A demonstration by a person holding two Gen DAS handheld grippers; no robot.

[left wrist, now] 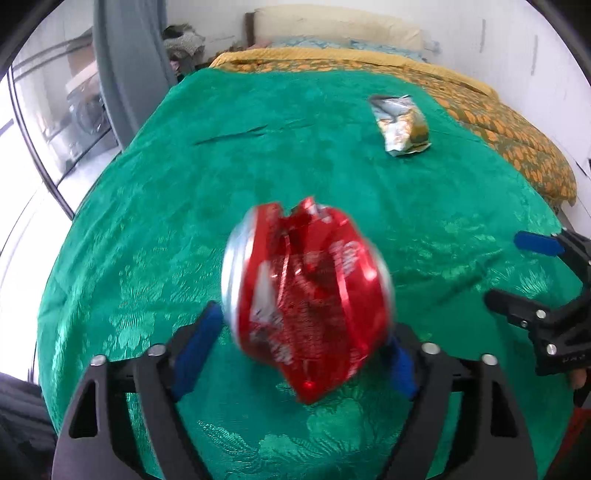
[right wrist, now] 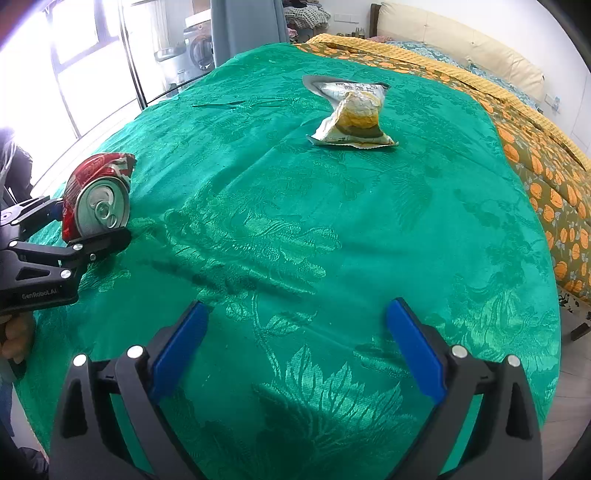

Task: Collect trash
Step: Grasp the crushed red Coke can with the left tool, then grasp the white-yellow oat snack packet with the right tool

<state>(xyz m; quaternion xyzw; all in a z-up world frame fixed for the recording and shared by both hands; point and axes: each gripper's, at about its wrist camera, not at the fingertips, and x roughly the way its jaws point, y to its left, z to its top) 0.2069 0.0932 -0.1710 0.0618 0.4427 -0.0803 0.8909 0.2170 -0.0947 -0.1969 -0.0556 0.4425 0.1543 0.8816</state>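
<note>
A crushed red soda can [left wrist: 306, 295] is clamped between the blue pads of my left gripper [left wrist: 303, 347], held just above the green bedspread [left wrist: 184, 184]. The can also shows at the left of the right wrist view [right wrist: 96, 199], with its silver top facing the camera. A crumpled silver and yellow snack wrapper [left wrist: 400, 125] lies farther back on the bedspread, ahead of my right gripper in its own view [right wrist: 352, 116]. My right gripper [right wrist: 295, 347] is open and empty, low over the bedspread; it also shows at the right edge of the left wrist view [left wrist: 517, 269].
The green bedspread covers the foot of a bed with an orange patterned quilt [right wrist: 546, 192] behind and to the right. A beige headboard [left wrist: 332, 26] stands at the back. A glass door [right wrist: 110, 55] and grey curtain [left wrist: 125, 55] are on the left.
</note>
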